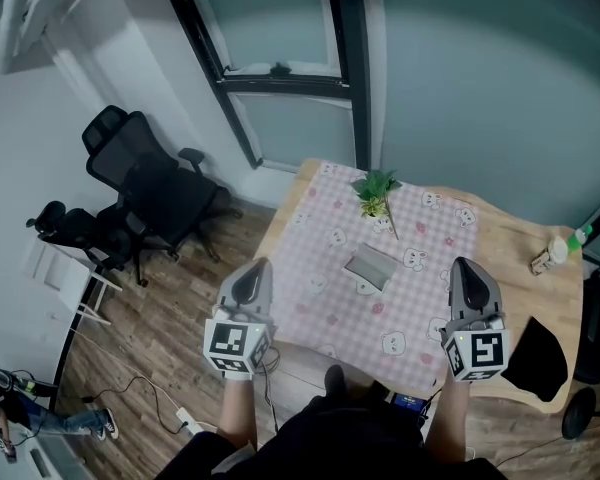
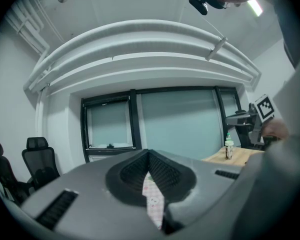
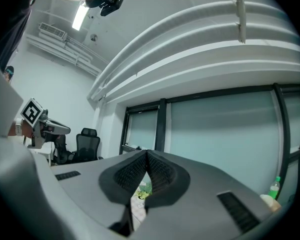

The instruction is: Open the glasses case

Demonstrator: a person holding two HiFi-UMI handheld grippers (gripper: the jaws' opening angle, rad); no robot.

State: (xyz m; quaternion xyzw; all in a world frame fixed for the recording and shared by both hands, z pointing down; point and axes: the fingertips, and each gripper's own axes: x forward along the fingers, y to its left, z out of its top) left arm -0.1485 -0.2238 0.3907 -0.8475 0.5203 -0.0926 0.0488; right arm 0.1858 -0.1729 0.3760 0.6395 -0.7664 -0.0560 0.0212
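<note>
Glasses case (image 1: 371, 267) lies flat on checked tablecloth (image 1: 320, 230), long axis roughly left-right, slightly skewed. Left gripper (image 1: 261, 265) and right gripper (image 1: 462, 264) are apart from it, jaws together, empty.

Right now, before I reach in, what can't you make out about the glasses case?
- Head view: the glasses case is too small to show its hinge or opening edge.
- Left gripper view: the case is hidden behind that gripper's fingers; only a strip of checked tablecloth shows.
- Right gripper view: hidden likewise; only a green sprig shows.
</note>
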